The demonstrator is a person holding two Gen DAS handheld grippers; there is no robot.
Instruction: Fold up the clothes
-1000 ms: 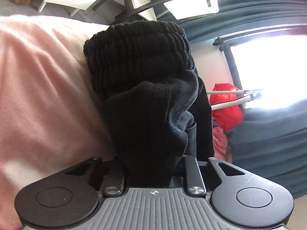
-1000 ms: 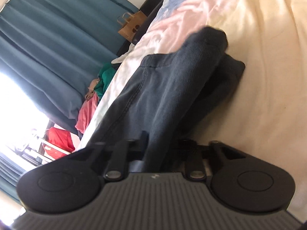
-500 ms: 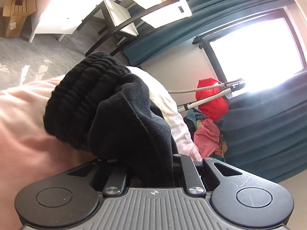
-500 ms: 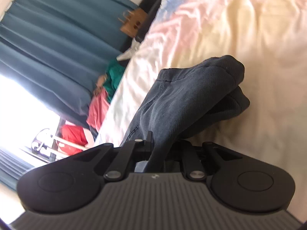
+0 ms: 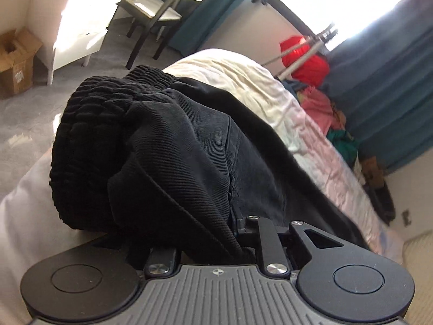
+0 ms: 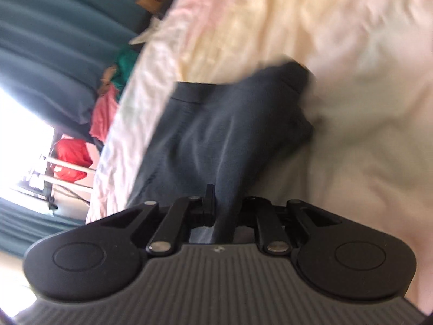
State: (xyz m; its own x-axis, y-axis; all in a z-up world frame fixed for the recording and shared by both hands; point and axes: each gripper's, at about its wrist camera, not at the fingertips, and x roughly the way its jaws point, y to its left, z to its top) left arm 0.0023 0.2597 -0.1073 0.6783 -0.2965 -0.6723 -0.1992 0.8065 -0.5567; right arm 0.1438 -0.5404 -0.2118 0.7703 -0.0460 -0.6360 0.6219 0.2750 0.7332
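Left hand-held gripper [image 5: 216, 241] pinched the black trousers [image 5: 173, 146], their ribbed waistband [image 5: 108, 103] bunched above the bed [image 5: 243, 81] near its foot edge. Right hand-held gripper [image 6: 226, 216] was clamped on the same trousers [image 6: 230, 124], blurred, draped along the bed's [image 6: 351, 108] side edge. Teal curtains [image 5: 392, 81] and a red bag [image 5: 305, 59] stood beyond.

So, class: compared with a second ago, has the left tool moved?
Yes. The left tool, shut on the black trousers, has swung: the red bag by the window now sits higher and further right.
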